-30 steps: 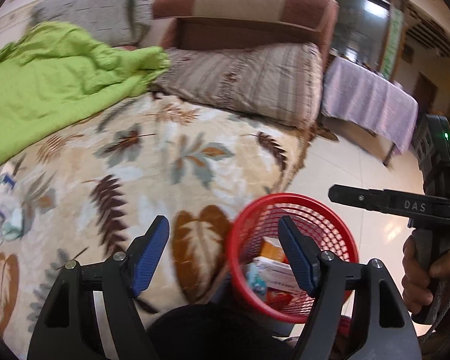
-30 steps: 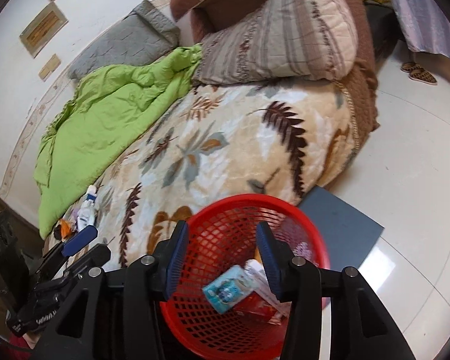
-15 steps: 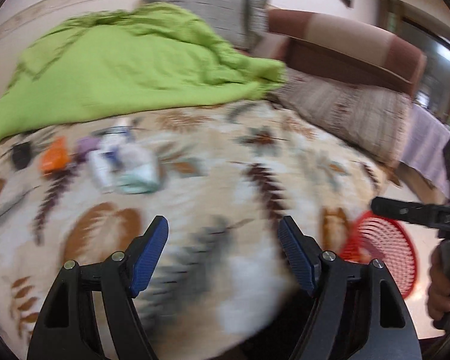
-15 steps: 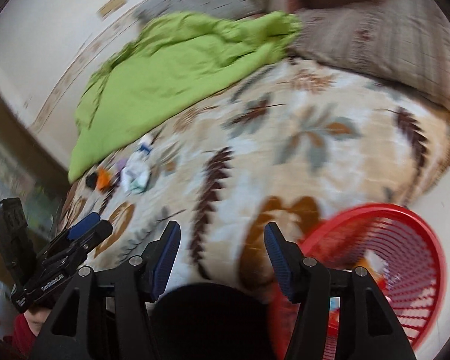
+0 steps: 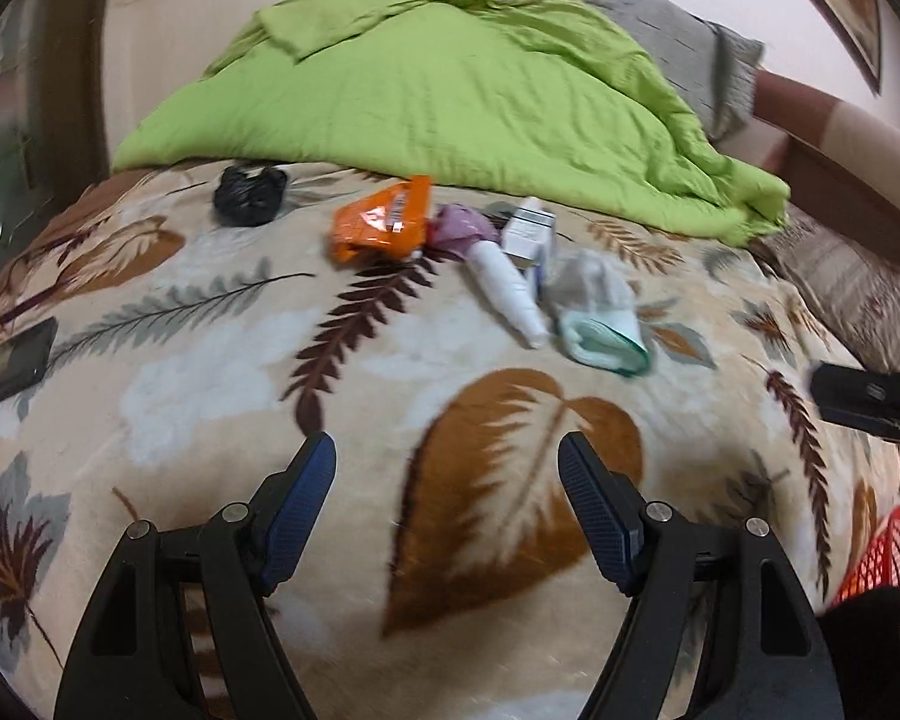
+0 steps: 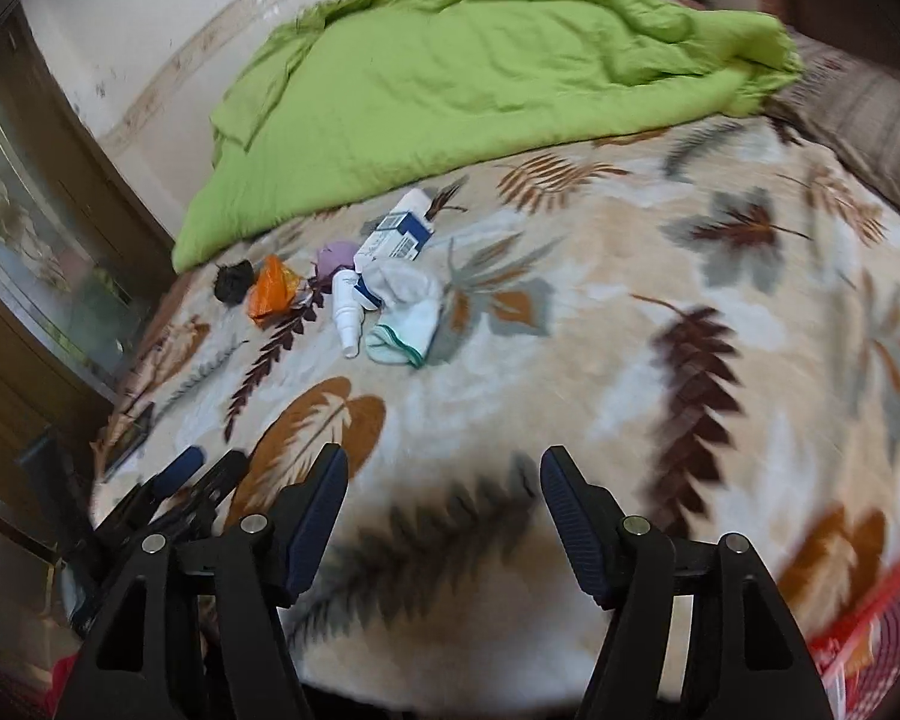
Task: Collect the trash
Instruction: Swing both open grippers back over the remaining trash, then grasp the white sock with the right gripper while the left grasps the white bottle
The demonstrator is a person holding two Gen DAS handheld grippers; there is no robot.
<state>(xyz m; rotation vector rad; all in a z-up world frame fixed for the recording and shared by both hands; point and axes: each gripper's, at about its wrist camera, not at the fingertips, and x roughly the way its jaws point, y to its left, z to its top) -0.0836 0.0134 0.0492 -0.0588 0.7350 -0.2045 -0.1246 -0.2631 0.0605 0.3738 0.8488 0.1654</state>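
Both pairs of tongs are held apart and empty above the leaf-patterned bed blanket (image 5: 210,396). The left tongs (image 5: 447,510) are pointed at a cluster of trash lying ahead and slightly to the right, up the bed, just short of the green quilt (image 5: 450,90). In that cluster a white bottle (image 5: 507,288) is seen, with its long axis running from upper left to lower right in the left view, cap end toward the tongs; touching it on the right lies a crumpled white-and-mint sock or wrapper (image 5: 597,312), and behind it a blue-and-white box (image 5: 531,231), a purple wad (image 5: 459,225) and an orange packet (image 5: 384,222). A black crumpled piece (image 5: 249,195) is set apart to the left. From the right tongs (image 6: 444,516) the same cluster is seen ahead and to the left, farther off, so the left hand is judged the nearer. The red basket (image 5: 882,552) is glimpsed only at the lower right edge of both views, beside the bed. A dark phone-like slab (image 5: 9,360) lies at the bed's left edge.

Against the frames of a second ago, when both tongs hung over the basket with packets inside it, both have been swung back toward the bed; since half a second ago the trash has been brought closer and more central in the left view.
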